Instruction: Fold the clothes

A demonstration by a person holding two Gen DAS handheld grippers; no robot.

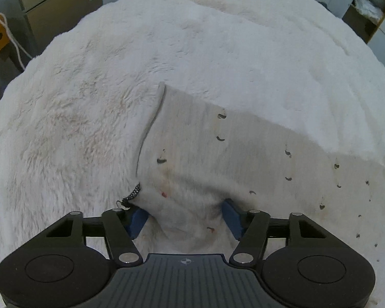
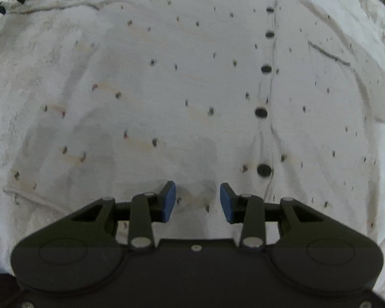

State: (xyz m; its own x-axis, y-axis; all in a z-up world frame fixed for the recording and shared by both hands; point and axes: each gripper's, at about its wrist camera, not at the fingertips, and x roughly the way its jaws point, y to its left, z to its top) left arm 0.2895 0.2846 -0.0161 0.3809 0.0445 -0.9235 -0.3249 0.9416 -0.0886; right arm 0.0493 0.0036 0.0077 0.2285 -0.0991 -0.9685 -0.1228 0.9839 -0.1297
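The garment (image 2: 192,82) is a pale knit cardigan with small dark flecks and a row of round dark buttons (image 2: 261,113). It lies flat on a white, long-pile fleece blanket (image 1: 89,102).

The left gripper (image 1: 184,215) has blue pads (image 1: 138,219) on either side of a fuzzy, turned-up fold at the garment's edge; whether they pinch it cannot be told. The right gripper (image 2: 197,201) stands parted above the cloth, grasping nothing.

The garment's far edges run out of frame, and motion blur softens the flecks.
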